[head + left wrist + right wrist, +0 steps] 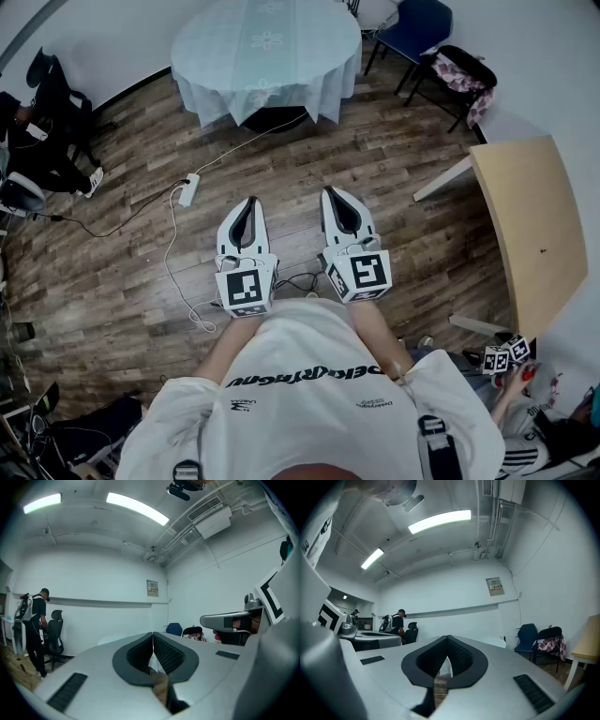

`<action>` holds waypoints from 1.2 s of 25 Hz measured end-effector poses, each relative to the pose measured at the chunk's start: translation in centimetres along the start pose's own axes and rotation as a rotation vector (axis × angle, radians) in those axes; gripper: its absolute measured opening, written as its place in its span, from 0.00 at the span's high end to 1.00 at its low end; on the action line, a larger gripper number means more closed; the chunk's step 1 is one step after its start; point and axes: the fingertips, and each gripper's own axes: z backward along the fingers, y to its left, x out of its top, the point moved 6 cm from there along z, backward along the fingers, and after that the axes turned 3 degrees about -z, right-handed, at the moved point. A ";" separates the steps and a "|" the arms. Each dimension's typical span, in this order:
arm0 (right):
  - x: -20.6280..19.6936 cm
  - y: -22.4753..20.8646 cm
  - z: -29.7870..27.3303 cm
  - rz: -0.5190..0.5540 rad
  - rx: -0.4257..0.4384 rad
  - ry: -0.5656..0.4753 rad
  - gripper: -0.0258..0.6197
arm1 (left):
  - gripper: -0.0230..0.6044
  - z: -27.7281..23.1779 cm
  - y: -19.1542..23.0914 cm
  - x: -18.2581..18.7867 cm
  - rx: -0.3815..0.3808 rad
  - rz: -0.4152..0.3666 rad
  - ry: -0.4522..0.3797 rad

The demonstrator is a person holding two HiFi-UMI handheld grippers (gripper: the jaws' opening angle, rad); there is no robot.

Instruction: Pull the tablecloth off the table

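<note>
Pale tablecloth (267, 42) is spread over the round bench (274, 118), hem hanging all round. Left tongs (249, 201) and right tongs (331, 191) are clenched, empty, well short of the bench. Cloth looks light, soft, likely slippery; pinch the near hanging hem.

Blue chair (419, 26); power strip (189, 190)

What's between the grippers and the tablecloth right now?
Head view: only wood floor, crossed by a cable from a power strip. Left gripper and right gripper are shut and empty, well short of the tablecloth.
</note>
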 end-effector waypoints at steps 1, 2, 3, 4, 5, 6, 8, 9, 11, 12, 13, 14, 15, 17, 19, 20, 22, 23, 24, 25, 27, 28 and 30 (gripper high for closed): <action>0.0 -0.3 0.2 -0.005 0.003 -0.001 0.92 | 0.94 0.0 -0.3 0.0 0.001 0.001 0.000; -0.1 -0.5 0.3 -0.011 0.006 -0.002 0.92 | 0.94 -0.1 -0.7 0.1 0.002 0.001 0.002; -0.1 -0.8 0.6 -0.016 0.008 -0.004 0.92 | 0.94 -0.1 -1.0 0.0 0.003 0.003 0.005; 0.0 -1.1 0.8 -0.020 0.010 -0.007 0.92 | 0.94 -0.1 -1.3 0.0 0.004 0.005 0.010; 0.0 -1.3 1.1 -0.020 0.013 -0.010 0.92 | 0.94 -0.1 -1.7 -0.1 0.006 0.008 0.017; 0.1 -1.6 1.3 -0.017 0.019 -0.012 0.92 | 0.94 -0.1 -2.2 -0.2 0.007 0.010 0.026; 0.1 -2.0 1.8 -0.013 0.028 -0.010 0.92 | 0.94 0.0 -3.1 -0.5 0.009 0.011 0.042; 0.1 -2.3 2.1 -0.016 0.030 -0.007 0.92 | 0.94 0.1 -3.6 -0.6 0.009 0.008 0.049; -0.1 -2.6 2.5 -0.024 0.034 -0.005 0.92 | 0.94 0.6 -4.4 -0.7 0.006 0.002 0.056; -0.3 -2.6 2.6 -0.025 0.037 -0.004 0.92 | 0.94 0.8 -4.6 -0.9 0.002 0.003 0.058; -0.4 -2.6 2.7 -0.024 0.040 0.000 0.92 | 0.94 1.0 -4.7 -1.0 -0.003 0.007 0.061; -0.7 -2.6 2.7 -0.025 0.042 0.004 0.92 | 0.94 1.1 -4.7 -1.2 -0.004 0.012 0.064; -0.9 -2.7 2.7 -0.028 0.041 0.008 0.92 | 0.94 1.0 -4.8 -1.4 -0.003 0.017 0.068; -1.2 -3.1 2.5 -0.037 0.035 0.018 0.92 | 0.94 0.6 -4.8 -1.8 0.000 0.025 0.078; -1.6 -3.6 2.0 -0.038 0.029 0.031 0.92 | 0.94 -0.1 -4.9 -2.3 -0.003 0.039 0.086; -1.9 -3.8 1.7 -0.036 0.027 0.038 0.92 | 0.94 -0.5 -4.9 -2.6 -0.006 0.051 0.086; -2.3 -4.5 0.8 -0.034 0.021 0.047 0.92 | 0.94 -1.6 -4.6 -3.1 -0.007 0.068 0.084; -2.5 -4.8 0.1 -0.033 0.020 0.049 0.92 | 0.94 -2.3 -4.4 -3.3 -0.004 0.070 0.085; -2.6 -5.1 -0.6 -0.031 0.020 0.051 0.92 | 0.94 -3.1 -4.0 -3.5 -0.002 0.072 0.085; -2.7 -5.4 -1.5 -0.030 0.020 0.053 0.92 | 0.94 -4.0 -3.6 -3.7 0.000 0.077 0.085; -2.8 -5.9 -3.4 -0.024 0.019 0.056 0.92 | 0.94 -5.9 -2.7 -4.1 -0.002 0.088 0.084; -2.8 -6.3 -4.4 -0.017 0.015 0.057 0.92 | 0.94 -7.0 -2.2 -4.3 -0.004 0.089 0.084; -2.8 -7.3 -6.9 -0.011 0.003 0.060 0.92 | 0.94 -9.6 -1.2 -4.7 -0.009 0.091 0.088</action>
